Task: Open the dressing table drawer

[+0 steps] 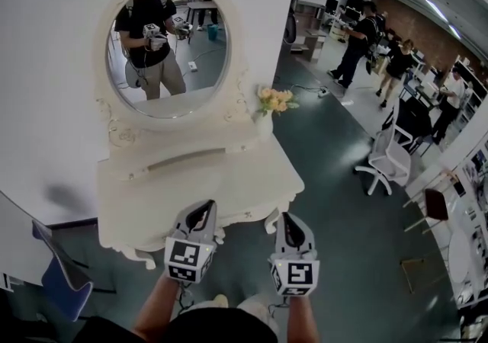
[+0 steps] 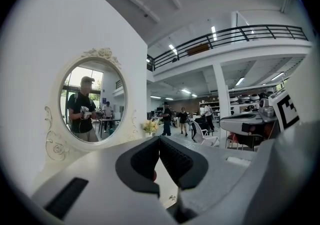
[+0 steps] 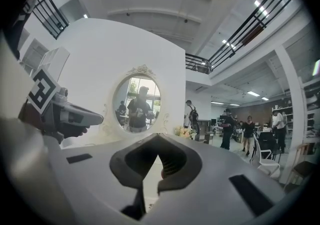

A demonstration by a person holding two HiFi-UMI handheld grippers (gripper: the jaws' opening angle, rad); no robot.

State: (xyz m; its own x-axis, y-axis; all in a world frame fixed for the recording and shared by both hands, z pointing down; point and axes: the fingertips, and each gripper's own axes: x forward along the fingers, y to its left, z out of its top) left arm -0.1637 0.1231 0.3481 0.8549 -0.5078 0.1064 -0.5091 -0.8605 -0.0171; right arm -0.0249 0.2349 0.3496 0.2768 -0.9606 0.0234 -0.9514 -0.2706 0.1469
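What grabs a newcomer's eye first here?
The ornate white dressing table with its oval mirror, against the wall in the head view's upper left; the mirror reflects the person. Below it, the left gripper and right gripper, both shut and empty, point at the table's front. Yellow flowers stand at its right.

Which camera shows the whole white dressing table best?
The head view: it looks down on the dressing table, taking in its top, oval mirror and flowers. The left gripper view and the right gripper view each catch little more than the mirror and flowers.
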